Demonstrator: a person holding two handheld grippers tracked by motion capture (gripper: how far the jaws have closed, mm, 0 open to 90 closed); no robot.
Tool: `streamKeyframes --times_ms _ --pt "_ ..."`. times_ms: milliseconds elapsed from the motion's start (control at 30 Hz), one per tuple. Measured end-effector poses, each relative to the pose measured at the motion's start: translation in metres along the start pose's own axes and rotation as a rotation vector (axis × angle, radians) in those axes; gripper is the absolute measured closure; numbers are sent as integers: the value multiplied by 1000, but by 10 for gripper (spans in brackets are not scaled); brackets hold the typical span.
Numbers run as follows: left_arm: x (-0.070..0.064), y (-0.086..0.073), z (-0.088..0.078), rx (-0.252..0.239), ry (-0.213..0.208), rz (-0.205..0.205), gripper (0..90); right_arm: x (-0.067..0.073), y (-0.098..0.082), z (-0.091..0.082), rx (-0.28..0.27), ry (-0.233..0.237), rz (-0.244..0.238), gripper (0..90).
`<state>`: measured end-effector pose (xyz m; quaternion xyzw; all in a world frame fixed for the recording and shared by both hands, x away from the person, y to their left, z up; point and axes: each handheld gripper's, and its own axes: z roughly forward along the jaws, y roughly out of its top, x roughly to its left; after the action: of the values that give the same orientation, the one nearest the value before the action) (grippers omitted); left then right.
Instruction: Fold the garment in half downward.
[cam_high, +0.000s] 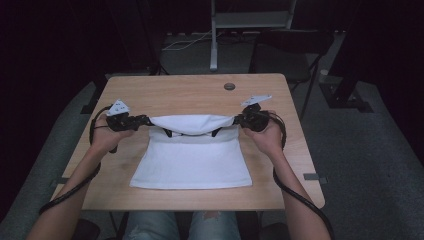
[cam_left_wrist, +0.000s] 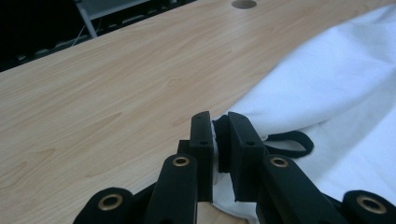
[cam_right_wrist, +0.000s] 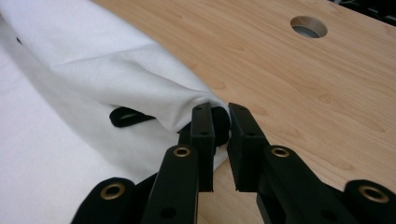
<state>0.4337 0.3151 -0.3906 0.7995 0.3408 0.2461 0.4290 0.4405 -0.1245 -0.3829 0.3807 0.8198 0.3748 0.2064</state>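
A white cloth (cam_high: 192, 160) with black straps lies on the wooden table (cam_high: 190, 90), its far edge lifted and stretched between both grippers. At the left end of that raised edge my left gripper (cam_high: 146, 121) is shut on the corner. In the left gripper view the jaws (cam_left_wrist: 219, 123) pinch white fabric (cam_left_wrist: 336, 70) and a black strap end, with a strap loop (cam_left_wrist: 292, 144) beside them. My right gripper (cam_high: 238, 120) is shut on the right corner. In the right gripper view its jaws (cam_right_wrist: 219, 114) clamp the cloth (cam_right_wrist: 93, 60) near another strap (cam_right_wrist: 126, 116).
A round cable hole (cam_high: 229, 86) sits near the table's far edge, also seen as the hole (cam_right_wrist: 308, 26) ahead of the right gripper. A metal stand (cam_high: 214, 35) and a dark chair (cam_high: 295, 55) are beyond the table. Cables trail from both grippers along the forearms.
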Motion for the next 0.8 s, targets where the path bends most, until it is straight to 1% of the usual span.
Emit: streamKeyframes --times_ms 33,167,333,467,667,767,800 --pt "-1 -1 -1 5 -2 9 818 0 -1 -1 1 0 -4 817" --pt "-5 -5 -4 8 -9 18 818 3 -5 -3 7 2 -11 817" --pt "-6 -10 -7 7 -9 15 818 5 -11 -4 12 8 -16 818" --pt "-8 -12 -11 7 -9 22 818 5 -15 -6 11 9 -16 819" --pt "-14 -11 -17 -2 -14 41 818 9 -18 -11 6 14 -19 819" --pt "-17 -12 -21 -7 -15 49 818 12 -20 -13 9 14 -24 819" --pt "-18 -13 -22 -7 -16 51 818 12 -21 -13 10 15 -34 819"
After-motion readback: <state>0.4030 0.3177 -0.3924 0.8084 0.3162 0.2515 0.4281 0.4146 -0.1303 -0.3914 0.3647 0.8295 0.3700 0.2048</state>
